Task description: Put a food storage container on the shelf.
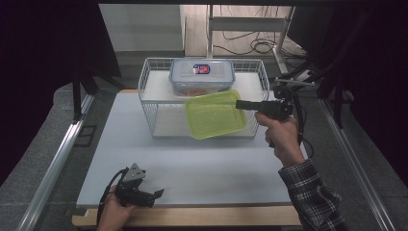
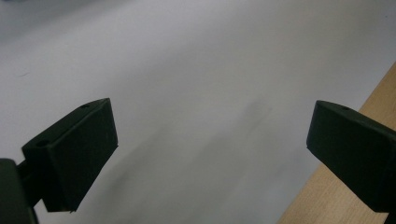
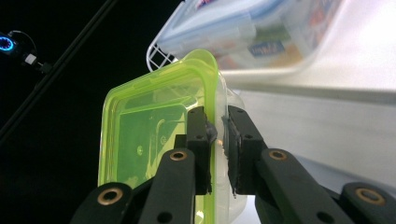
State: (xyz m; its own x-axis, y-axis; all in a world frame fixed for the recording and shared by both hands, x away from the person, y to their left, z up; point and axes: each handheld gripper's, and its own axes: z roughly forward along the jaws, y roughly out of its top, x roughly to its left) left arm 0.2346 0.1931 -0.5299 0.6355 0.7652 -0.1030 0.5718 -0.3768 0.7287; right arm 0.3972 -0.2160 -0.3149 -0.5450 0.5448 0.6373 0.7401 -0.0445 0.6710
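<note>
From the high view, the right claw (image 1: 240, 104) is raised off the worktop (image 1: 192, 163), reaching out level from the person's right hand (image 1: 281, 134), and it pinches the near right edge of a lime-green container (image 1: 214, 115). The container hangs tilted in the air just ahead of the claw, in front of a white wire rack (image 1: 154, 103). Beyond the claw, on the rack's upper shelf, sits a clear lidded box (image 1: 202, 76) with a blue-trimmed lid. The left claw (image 1: 156, 193) is well apart from all this, low at the near left edge of the worktop, held in the left hand (image 1: 113, 214), with bare white surface ahead of it.

In the left gripper view, the left claw (image 2: 210, 140) stands spread wide with nothing between its jaws. The white worktop (image 2: 187, 70) lies below and ahead of it, and a strip of wooden edge (image 2: 345, 186) runs beside the right-hand jaw.

In the right gripper view, the right claw (image 3: 217, 140) is pressed together on the rim of the lime-green container (image 3: 140, 135), one pad on the green lid side and the other on the clear tub side. The container stands on edge here, rising straight up from the jaws. Above and beyond the claw is the clear lidded box (image 3: 261, 32) on the rack (image 3: 161, 58), whose white wire corner peeks out just past the green rim.
</note>
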